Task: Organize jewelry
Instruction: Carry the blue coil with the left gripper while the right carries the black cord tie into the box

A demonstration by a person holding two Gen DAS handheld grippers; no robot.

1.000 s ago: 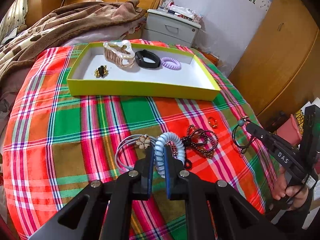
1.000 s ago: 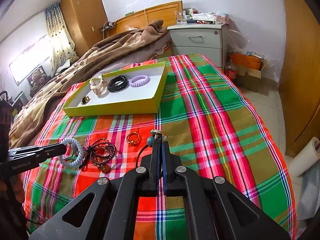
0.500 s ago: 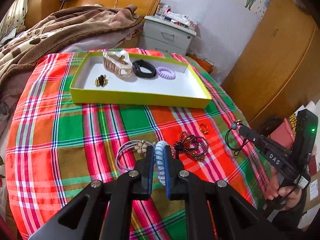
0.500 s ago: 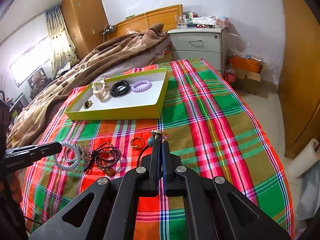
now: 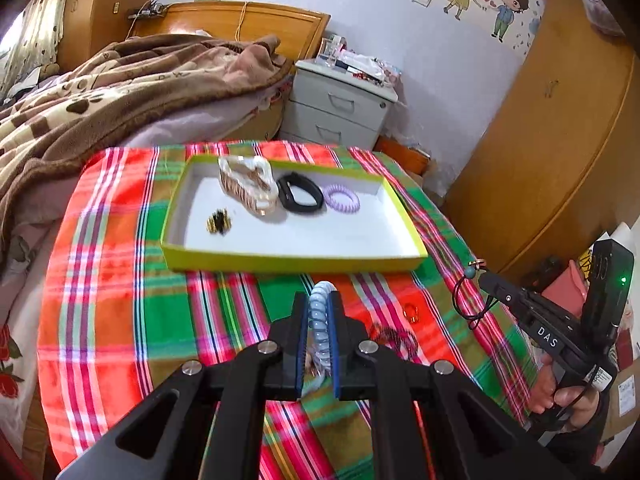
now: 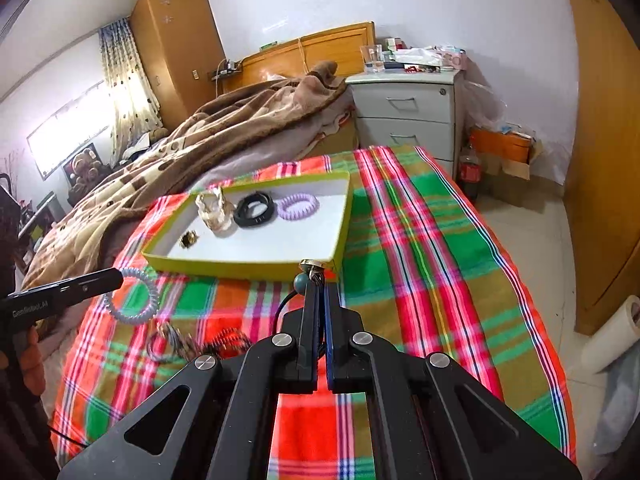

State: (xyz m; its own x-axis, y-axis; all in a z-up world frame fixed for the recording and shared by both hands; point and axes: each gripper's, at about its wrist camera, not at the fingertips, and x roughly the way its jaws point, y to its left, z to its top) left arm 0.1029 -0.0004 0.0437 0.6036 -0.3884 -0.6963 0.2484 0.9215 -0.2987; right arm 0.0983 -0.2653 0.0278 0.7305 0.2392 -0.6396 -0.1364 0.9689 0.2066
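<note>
a pale blue spiral hair tie (image 5: 320,320) is being pinched by the left gripper (image 5: 319,312) and a black beaded cord (image 6: 298,292) by the right gripper (image 6: 320,284), both short of the yellow-green cardboard tray (image 5: 296,261), so the thinly gripped cord is being risked slipping out onto the plaid cloth (image 5: 120,280).

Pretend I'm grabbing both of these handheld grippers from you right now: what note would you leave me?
Left gripper: jaws shut on the pale blue spiral hair tie, lifted off the plaid cloth.
Right gripper: jaws shut on the black cord bracelet with a teal bead, also in the air.
Done: the yellow-green tray already holds a hair claw, a black band, a purple spiral tie and a small gold-and-black piece.
Left: put both held pieces in the tray, then the gold ring, the dark beaded strand and the flower hair tie, all on the cloth.
</note>
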